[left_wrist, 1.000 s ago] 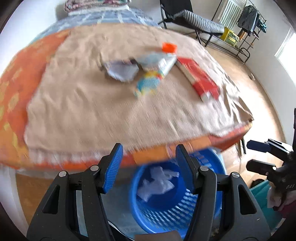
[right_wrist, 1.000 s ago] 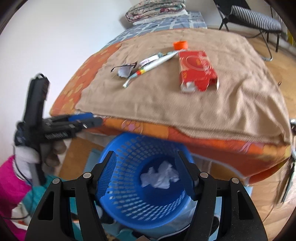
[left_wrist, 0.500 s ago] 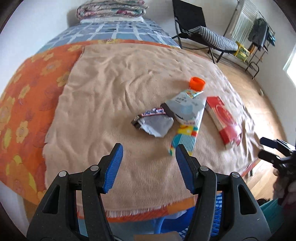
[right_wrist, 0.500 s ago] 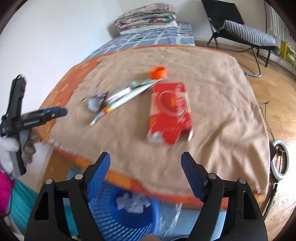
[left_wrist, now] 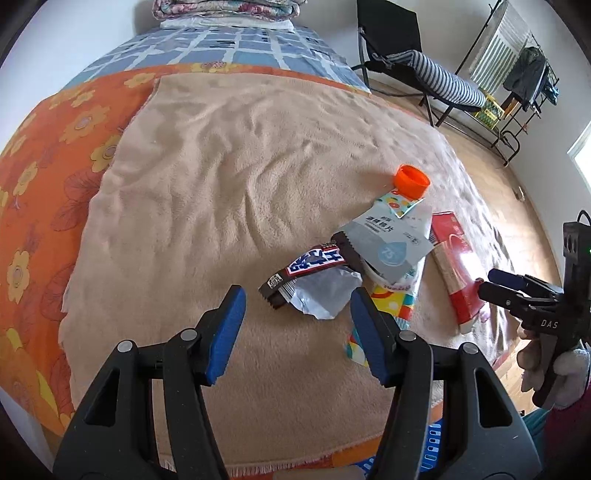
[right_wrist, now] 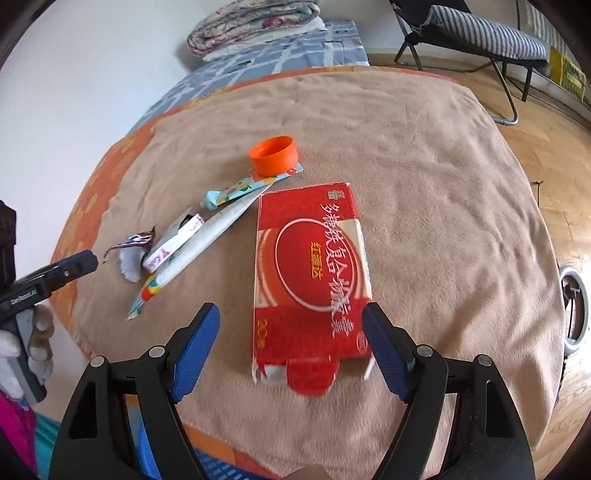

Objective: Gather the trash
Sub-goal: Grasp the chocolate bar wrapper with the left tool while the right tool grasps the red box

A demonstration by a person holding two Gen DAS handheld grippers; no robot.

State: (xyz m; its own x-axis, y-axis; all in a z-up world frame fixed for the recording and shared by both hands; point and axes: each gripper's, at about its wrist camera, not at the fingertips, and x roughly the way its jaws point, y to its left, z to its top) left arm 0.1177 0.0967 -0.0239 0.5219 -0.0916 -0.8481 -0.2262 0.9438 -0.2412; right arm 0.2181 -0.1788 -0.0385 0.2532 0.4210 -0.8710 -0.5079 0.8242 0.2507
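On the beige towel [left_wrist: 221, 184] lies a brown chocolate wrapper [left_wrist: 314, 273] with its silver inside showing. It sits just beyond my left gripper [left_wrist: 296, 291], which is open and empty. To the wrapper's right are a grey wipe packet [left_wrist: 388, 247], a colourful sachet [left_wrist: 391, 299] and an orange cap [left_wrist: 412, 181]. A flattened red carton [right_wrist: 310, 273] lies under my right gripper [right_wrist: 290, 308], whose open jaws straddle the carton's near end without touching it. The orange cap [right_wrist: 273, 155] and the wrapper [right_wrist: 129, 254] lie to the carton's left.
The blue basket [left_wrist: 432, 443] peeks out below the bed's near edge. Folded quilts [left_wrist: 225, 9] lie at the head of the bed. A folding chair [left_wrist: 424, 62] and a clothes rack [left_wrist: 524, 74] stand on the wooden floor, and a ring light [right_wrist: 572, 306] lies there.
Both grippers have moved from above the blue basket to over the bed. The left now faces the wrapper, the right the red carton. The right jaws have widened.
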